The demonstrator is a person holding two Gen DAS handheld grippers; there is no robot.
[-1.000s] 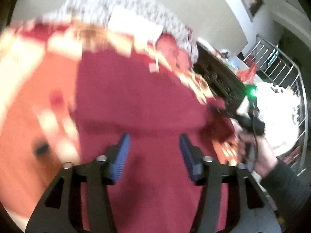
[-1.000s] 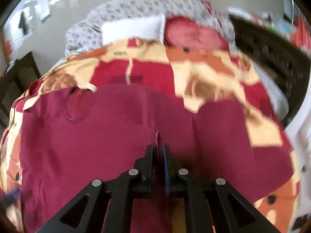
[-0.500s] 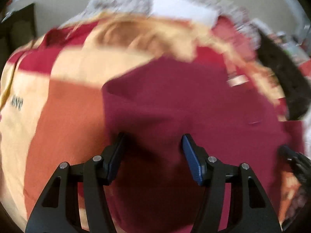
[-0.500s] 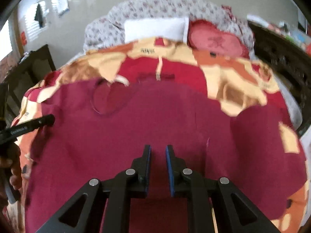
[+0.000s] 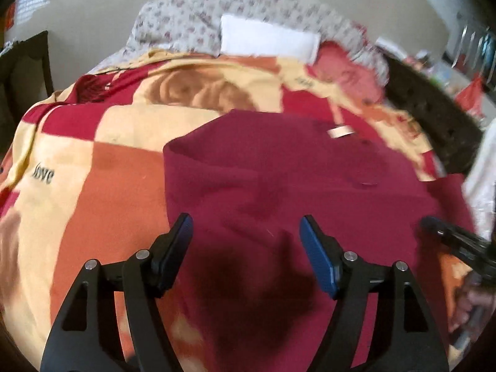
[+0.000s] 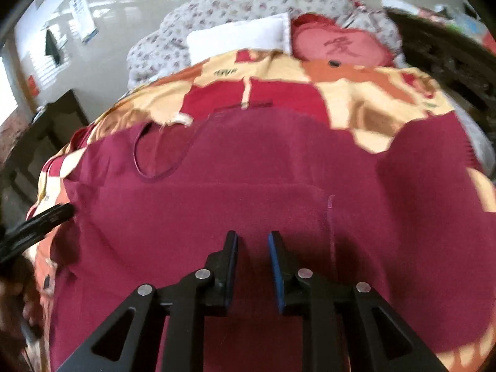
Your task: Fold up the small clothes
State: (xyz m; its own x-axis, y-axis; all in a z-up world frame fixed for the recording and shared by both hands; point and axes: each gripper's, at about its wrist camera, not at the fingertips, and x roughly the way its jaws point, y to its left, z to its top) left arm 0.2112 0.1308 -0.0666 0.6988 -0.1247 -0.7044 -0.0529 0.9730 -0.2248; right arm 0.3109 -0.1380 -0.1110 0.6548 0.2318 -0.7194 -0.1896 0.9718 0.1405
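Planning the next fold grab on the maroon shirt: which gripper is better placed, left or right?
Left, probably. The left gripper hangs by the shirt's side edge, its jaws wide and opening with nothing between them. The right gripper is over the middle of the cloth, its jaws narrow, just opening, with no edge close by.

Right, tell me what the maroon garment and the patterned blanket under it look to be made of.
Maroon garment: thin matte knit, probably cotton jersey; it lies limp with soft creases and a stitched neckline. Patterned blanket: looks like plush fleece, with a soft, fuzzy printed surface, though blur leaves that uncertain.
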